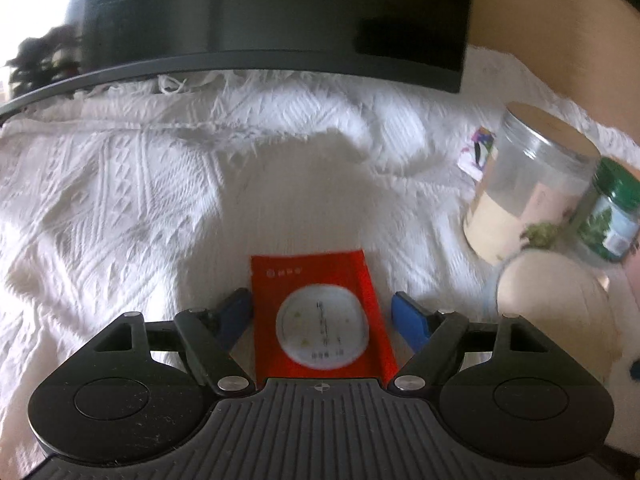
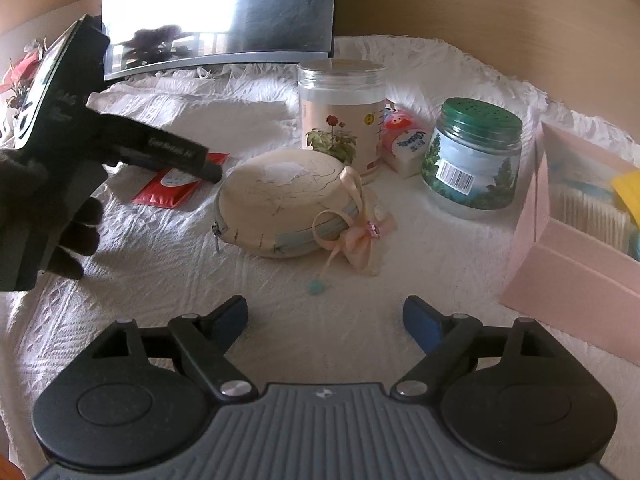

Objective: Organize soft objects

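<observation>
Step judged in hand: pick-up of red sachet [image 1: 320,316], lying flat on white textured cloth [image 1: 140,184]. Left gripper [image 1: 324,312] angled downward, jaws spread wide, sachet framed between fingers, not pinched. Next move judged: lowering, then closing on thin edge. Right gripper [image 2: 325,316] held open, empty, short of cream zip pouch [image 2: 284,208].

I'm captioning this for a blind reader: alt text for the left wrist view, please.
The open left gripper straddles a red packet lying flat on a white cloth, pads clear of it. At right stand a clear jar and a green-lidded jar; a dark monitor stands behind.
</observation>
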Available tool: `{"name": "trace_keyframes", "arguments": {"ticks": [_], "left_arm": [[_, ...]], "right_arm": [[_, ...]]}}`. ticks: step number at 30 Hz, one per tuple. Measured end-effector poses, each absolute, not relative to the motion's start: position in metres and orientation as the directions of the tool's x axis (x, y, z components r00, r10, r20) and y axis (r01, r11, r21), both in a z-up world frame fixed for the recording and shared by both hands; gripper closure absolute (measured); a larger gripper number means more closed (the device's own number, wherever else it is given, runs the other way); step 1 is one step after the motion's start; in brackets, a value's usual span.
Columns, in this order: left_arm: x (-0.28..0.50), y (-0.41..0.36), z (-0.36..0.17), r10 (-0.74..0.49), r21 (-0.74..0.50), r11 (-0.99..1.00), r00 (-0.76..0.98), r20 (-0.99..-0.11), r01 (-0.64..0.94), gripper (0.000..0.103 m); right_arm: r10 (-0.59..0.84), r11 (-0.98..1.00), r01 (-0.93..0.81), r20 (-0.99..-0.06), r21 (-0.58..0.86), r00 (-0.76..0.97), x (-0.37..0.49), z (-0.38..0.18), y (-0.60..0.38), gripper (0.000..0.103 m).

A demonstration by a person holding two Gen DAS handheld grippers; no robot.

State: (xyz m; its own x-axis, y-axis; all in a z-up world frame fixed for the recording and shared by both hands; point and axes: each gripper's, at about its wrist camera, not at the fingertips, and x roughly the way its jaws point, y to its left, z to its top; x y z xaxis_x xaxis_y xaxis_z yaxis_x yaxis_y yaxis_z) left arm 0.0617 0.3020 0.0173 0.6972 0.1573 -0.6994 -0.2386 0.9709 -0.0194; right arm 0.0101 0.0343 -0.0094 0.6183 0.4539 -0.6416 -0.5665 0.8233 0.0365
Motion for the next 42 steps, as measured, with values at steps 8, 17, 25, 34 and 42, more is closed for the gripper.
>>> {"name": "trace_keyframes", "arguments": {"ticks": [8,17,25,34,42], "left_arm": [[0.031,0.291,0.025,0.11,0.012,0.99,0.729,-0.676,-0.138,0.053],[0.003,0.296,0.027,0.017,-0.069,0.994,0.736,-0.676,-0.086,0.057],[0.006,0.289,0.026,-0.017,-0.061,0.997,0.68,-0.733,-0.041,0.032],[0.003,0.28,0.028,-0.018,-0.042,0.999,0.694,-0.72,-0.018,0.049],[-0.04,0.242,0.045,-0.057,-0.03,0.998,0.686,-0.726,0.051,0.05]], "right_arm": [[0.428,0.818,-0.571,-0.595,-0.064,0.68,0.025,0.011,0.038,0.035],[0.426,0.752,-0.65,-0.673,-0.109,0.605,0.06,0.006,0.054,0.045],[0.429,0.763,-0.644,-0.694,-0.064,0.578,0.061,0.006,0.063,0.086],[0.436,0.779,-0.624,-0.663,-0.061,0.609,0.038,0.026,0.045,0.087],[0.44,0.785,-0.615,-0.635,-0.071,0.635,-0.008,0.059,-0.002,0.087]]}}
